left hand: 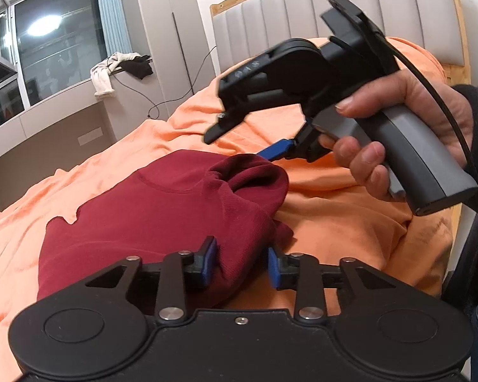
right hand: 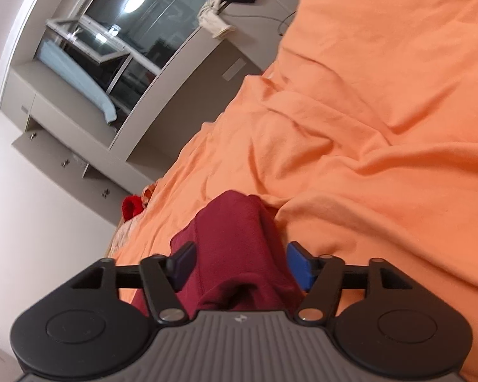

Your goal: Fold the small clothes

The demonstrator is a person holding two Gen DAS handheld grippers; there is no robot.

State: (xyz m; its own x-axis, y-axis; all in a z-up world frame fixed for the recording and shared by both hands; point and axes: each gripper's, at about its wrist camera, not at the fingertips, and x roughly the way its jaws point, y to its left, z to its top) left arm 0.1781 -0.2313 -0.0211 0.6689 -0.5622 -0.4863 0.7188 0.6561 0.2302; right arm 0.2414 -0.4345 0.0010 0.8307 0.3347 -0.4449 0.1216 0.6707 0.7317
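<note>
A dark red small garment [left hand: 162,216] lies partly folded on the orange bed sheet [left hand: 334,216]. My left gripper [left hand: 241,264] is open, its blue pads on either side of the garment's near edge. In the left wrist view the right gripper [left hand: 272,154] is held by a hand above the garment's bunched far corner, one blue finger [left hand: 277,152] showing. In the right wrist view the right gripper [right hand: 241,265] is open with red cloth [right hand: 235,248] lying between its jaws.
A padded grey headboard [left hand: 334,16] with a wooden frame stands behind the bed. A window ledge [left hand: 63,95] with white and black clothes [left hand: 118,70] runs along the left. A bright red item [right hand: 132,207] lies at the bed's far edge.
</note>
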